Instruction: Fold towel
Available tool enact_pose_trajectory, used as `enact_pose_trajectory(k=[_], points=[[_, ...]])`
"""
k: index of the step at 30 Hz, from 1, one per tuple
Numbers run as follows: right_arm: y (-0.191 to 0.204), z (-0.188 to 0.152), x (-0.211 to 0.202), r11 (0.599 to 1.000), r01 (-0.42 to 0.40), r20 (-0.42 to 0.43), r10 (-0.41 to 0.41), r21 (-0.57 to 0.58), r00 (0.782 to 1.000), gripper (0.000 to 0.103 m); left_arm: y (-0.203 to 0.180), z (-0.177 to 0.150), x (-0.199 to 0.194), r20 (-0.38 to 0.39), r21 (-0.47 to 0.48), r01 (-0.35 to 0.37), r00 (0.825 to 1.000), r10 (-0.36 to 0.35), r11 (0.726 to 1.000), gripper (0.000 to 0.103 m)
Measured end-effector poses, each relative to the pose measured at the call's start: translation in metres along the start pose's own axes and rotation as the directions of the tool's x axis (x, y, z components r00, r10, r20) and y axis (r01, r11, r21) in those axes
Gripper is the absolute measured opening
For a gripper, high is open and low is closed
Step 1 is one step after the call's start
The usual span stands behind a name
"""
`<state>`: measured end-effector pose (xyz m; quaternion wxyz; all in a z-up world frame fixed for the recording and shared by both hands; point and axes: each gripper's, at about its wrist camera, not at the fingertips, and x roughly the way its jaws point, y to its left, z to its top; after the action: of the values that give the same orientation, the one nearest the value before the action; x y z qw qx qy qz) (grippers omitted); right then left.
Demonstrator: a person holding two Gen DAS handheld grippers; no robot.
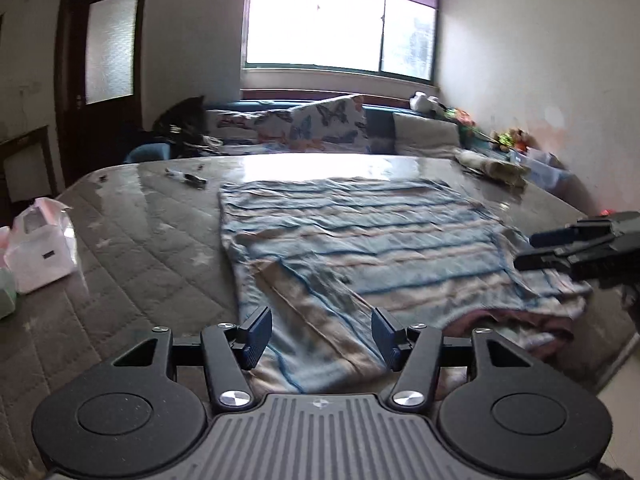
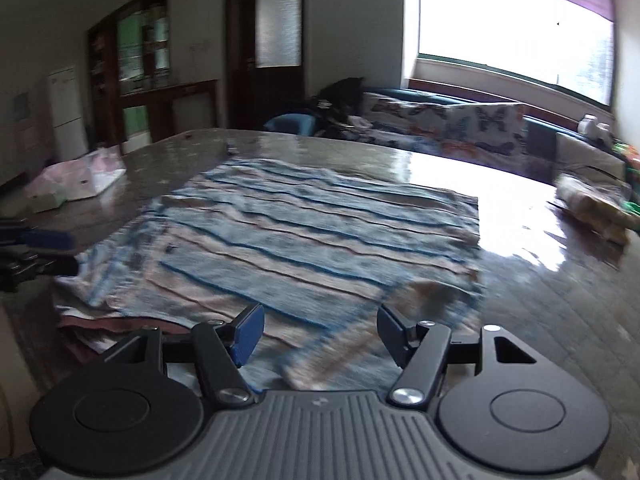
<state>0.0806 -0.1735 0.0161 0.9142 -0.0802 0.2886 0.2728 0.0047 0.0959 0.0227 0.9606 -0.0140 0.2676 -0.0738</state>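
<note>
Both open grippers face striped towel; bag beside.

Blown-out window, table glare, motion blur

Open tabletop is being left free around the towel, while passage is being narrowed by a white bag at the left edge, pens beyond it, and clutter at the far right.
</note>
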Motion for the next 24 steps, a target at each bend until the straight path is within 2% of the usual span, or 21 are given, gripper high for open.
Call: enact_pose_trajectory(k=[4, 6, 10, 13, 15, 18, 22, 24], points=[[0.031, 0.015, 0.012, 0.984, -0.164, -0.03, 0.162, -0.069, 0.986, 0.051, 0.013, -0.003, 0.006, -0.028, -0.049, -0.035, 0.999, 0.034, 0.998, 0.054], [0.045, 0.018, 0.018, 0.969, -0.22, -0.047, 0.216, -0.109, 0.975, 0.042, 0.018, -0.006, 0.007, -0.039, -0.058, -0.047, 0.998, 0.044, 0.997, 0.051], [0.079, 0.023, 0.034, 0.917, -0.359, -0.122, 0.342, -0.175, 0.932, 0.027, 0.023, -0.011, 0.005, -0.045, -0.065, -0.056, 0.998, 0.053, 0.996, 0.048], [0.096, 0.023, 0.044, 0.893, -0.401, -0.158, 0.374, -0.204, 0.914, 0.023, 0.024, -0.013, 0.003, -0.044, -0.066, -0.053, 0.998, 0.051, 0.996, 0.048], [0.103, 0.022, 0.05, 0.887, -0.414, -0.173, 0.384, -0.205, 0.907, 0.018, 0.025, -0.014, 0.002, -0.045, -0.064, -0.054, 0.998, 0.051, 0.996, 0.048], [0.106, 0.019, 0.055, 0.886, -0.42, -0.191, 0.386, -0.196, 0.903, 0.016, 0.026, -0.015, 0.002, -0.048, -0.064, -0.056, 0.997, 0.052, 0.996, 0.048], [0.106, 0.015, 0.054, 0.891, -0.407, -0.186, 0.373, -0.201, 0.909, 0.013, 0.027, -0.015, 0.006, -0.053, -0.065, -0.06, 0.997, 0.056, 0.996, 0.048], [0.105, 0.015, 0.054, 0.895, -0.401, -0.172, 0.371, -0.196, 0.912, 0.005, 0.027, -0.016, 0.007, -0.057, -0.061, -0.064, 0.997, 0.06, 0.996, 0.048]])
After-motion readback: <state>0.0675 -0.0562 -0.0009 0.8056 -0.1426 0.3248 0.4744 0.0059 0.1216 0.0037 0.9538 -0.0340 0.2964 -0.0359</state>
